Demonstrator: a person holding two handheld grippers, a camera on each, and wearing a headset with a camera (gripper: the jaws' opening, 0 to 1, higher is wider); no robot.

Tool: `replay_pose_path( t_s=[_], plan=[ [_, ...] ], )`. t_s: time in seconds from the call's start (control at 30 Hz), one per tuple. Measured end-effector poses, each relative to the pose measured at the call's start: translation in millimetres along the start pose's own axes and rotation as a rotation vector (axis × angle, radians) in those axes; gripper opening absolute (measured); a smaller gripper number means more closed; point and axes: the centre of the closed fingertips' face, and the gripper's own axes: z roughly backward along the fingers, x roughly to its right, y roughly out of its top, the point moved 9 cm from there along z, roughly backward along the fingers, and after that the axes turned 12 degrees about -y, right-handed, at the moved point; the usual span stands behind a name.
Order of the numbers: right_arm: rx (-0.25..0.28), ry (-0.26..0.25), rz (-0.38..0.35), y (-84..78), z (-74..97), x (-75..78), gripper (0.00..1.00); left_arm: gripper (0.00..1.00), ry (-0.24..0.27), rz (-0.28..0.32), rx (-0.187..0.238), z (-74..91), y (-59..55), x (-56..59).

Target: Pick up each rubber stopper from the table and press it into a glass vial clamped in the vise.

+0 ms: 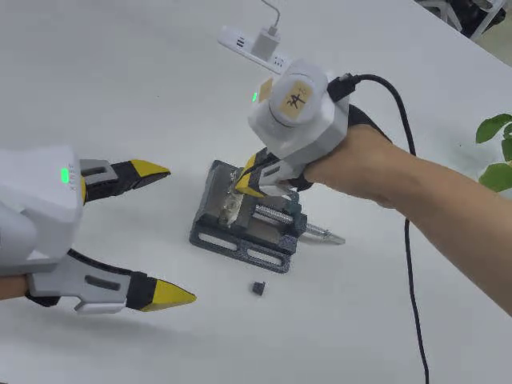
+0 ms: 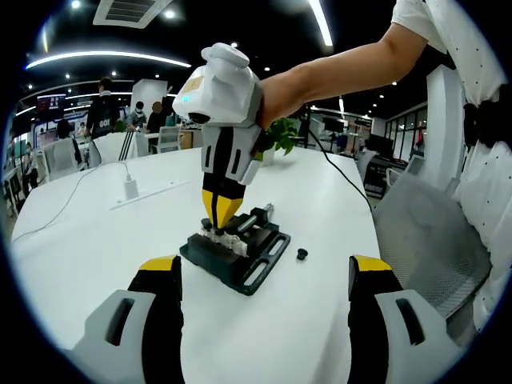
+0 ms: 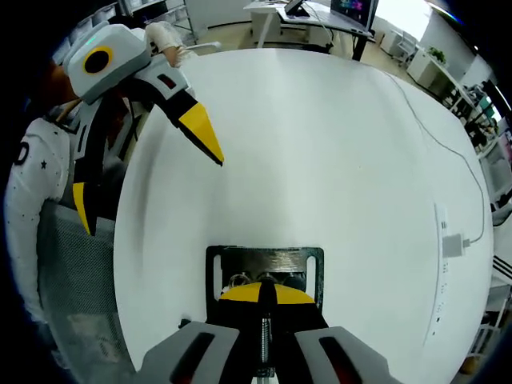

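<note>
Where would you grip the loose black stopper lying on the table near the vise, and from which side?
Probably across its two opposite sides, coming straight down from above. The stopper is small, low and sits alone on the bare table, clear of the vise, so the jaws of the open left gripper can straddle it.

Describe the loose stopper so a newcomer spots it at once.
On the white table sits a dark grey vise. Just off its base, toward the person, lies the rubber stopper: a small black plug, alone on bare tabletop, touching nothing.
</note>
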Motion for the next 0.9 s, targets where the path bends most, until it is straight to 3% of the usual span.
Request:
replay_pose_path(
  t_s=[0.13, 0.3, 0.47, 0.9],
  plan=[
    [0.006, 0.006, -0.034, 0.3, -2.7, 1.8, 0.0, 0.84, 0.003, 0.0, 0.003, 0.4, 0.7, -0.7],
    [-0.022, 0.002, -0.02, 2.3, -2.1, 0.1, 0.0, 0.84, 0.005, -0.002, 0.003, 2.0, 1.7, -1.6],
    [0.007, 0.006, -0.057, -3.0, -0.7, 1.2, 0.0, 0.84, 0.011, 0.001, 0.001, 3.7, 1.0, -2.9],
    [0.004, -0.018, -0.082, -3.0, -0.1, -2.7, 0.0, 0.84, 0.014, 0.003, -0.002, 5.0, 0.9, -2.2]
  ],
)
